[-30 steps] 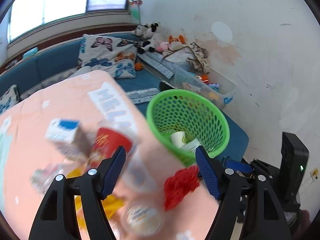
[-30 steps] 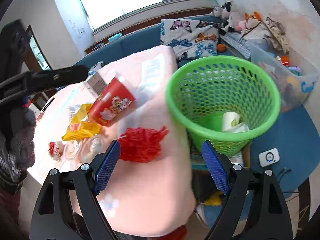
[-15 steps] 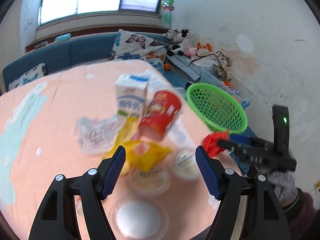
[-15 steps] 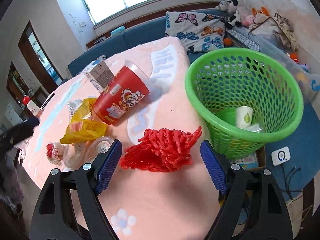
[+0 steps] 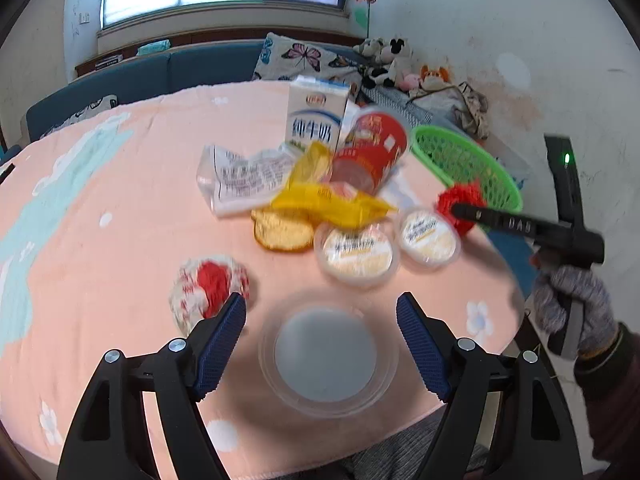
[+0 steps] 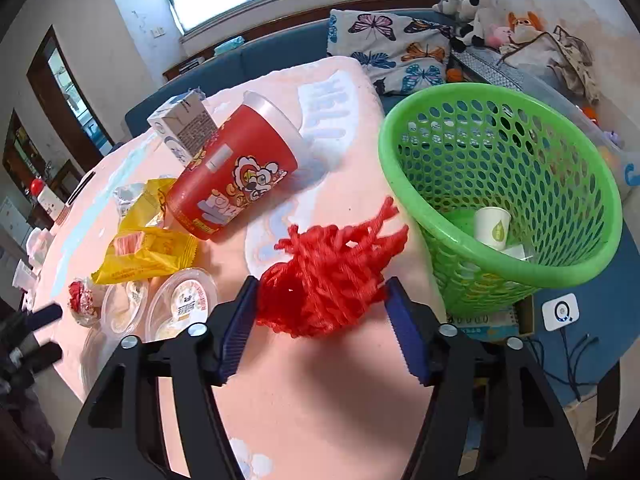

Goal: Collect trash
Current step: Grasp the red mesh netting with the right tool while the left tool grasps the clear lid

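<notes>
My right gripper point(image 6: 320, 286) is closing on a red mesh net point(image 6: 324, 280) that lies on the pink tablecloth; both pads touch its sides and bunch it up. The left wrist view shows that gripper's finger point(image 5: 520, 224) against the same net point(image 5: 460, 202). A green basket point(image 6: 560, 276) stands just right of it and holds a paper cup point(image 6: 492, 226). My left gripper point(image 5: 322, 312) hangs over a clear round plastic container point(image 5: 326, 354), jaws opening, pads clear of it.
On the table point(image 5: 120, 240) lie a red cup point(image 5: 372, 152), a milk carton point(image 5: 316, 120), a yellow wrapper point(image 5: 332, 200), two pudding cups point(image 5: 356, 250), a crumpled red-and-white wrapper point(image 5: 210, 284) and a clear printed bag point(image 5: 240, 176). A gloved hand point(image 5: 572, 300) holds the right gripper.
The left view swung from the basket to the trash pile and sank toward the clear container. The right gripper came down over the red net and its jaws narrowed onto it.
</notes>
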`<state>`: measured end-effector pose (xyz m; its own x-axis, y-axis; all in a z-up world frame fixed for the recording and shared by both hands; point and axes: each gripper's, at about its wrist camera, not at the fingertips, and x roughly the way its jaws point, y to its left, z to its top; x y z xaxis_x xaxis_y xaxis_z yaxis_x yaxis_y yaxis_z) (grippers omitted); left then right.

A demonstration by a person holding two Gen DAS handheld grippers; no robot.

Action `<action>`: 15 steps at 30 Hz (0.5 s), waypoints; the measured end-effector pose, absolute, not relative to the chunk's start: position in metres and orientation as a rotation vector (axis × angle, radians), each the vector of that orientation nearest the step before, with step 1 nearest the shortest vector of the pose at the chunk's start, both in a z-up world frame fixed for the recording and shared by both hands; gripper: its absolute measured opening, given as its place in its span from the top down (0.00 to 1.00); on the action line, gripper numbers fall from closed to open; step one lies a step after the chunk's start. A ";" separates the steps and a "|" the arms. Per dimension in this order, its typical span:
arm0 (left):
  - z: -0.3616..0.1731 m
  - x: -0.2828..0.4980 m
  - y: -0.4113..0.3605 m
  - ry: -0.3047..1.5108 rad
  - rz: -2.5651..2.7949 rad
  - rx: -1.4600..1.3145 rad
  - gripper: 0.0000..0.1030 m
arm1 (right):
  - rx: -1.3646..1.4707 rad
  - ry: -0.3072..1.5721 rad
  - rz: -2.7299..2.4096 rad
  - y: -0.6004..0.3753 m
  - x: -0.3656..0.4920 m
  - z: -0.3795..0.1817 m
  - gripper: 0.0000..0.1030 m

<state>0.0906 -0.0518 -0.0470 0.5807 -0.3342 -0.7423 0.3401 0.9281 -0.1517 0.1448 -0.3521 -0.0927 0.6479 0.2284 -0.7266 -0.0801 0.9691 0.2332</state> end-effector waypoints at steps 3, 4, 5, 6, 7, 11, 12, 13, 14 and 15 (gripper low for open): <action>-0.055 0.087 -0.054 0.880 -0.407 0.010 0.27 | 0.182 0.846 0.170 -0.351 0.146 -0.094 0.45; -0.059 0.085 -0.055 0.887 -0.414 0.010 0.27 | 0.176 0.843 0.166 -0.351 0.145 -0.094 0.47; -0.062 0.084 -0.056 0.895 -0.422 0.011 0.25 | 0.172 0.842 0.164 -0.350 0.145 -0.093 0.48; -0.064 0.083 -0.057 0.899 -0.426 0.017 0.25 | 0.167 0.841 0.163 -0.350 0.146 -0.093 0.48; -0.067 0.083 -0.058 0.900 -0.414 0.034 0.24 | 0.165 0.840 0.164 -0.349 0.146 -0.093 0.50; -0.073 0.085 -0.058 0.904 -0.402 0.034 0.21 | 0.145 0.836 0.164 -0.348 0.145 -0.093 0.50; -0.075 0.087 -0.057 0.906 -0.397 0.027 0.21 | 0.141 0.834 0.161 -0.348 0.145 -0.093 0.50; -0.076 0.088 -0.055 0.906 -0.395 0.021 0.21 | 0.139 0.834 0.160 -0.347 0.144 -0.094 0.50; -0.076 0.089 -0.053 0.907 -0.395 0.008 0.24 | 0.140 0.834 0.161 -0.348 0.144 -0.094 0.50; -0.076 0.091 -0.051 0.910 -0.396 -0.003 0.26 | 0.142 0.834 0.162 -0.348 0.144 -0.094 0.50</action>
<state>0.0912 -0.0507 -0.0764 0.5470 -0.3351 -0.7672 0.3324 0.9280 -0.1684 0.1441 -0.3480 -0.0940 0.6611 0.1986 -0.7235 -0.0873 0.9782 0.1886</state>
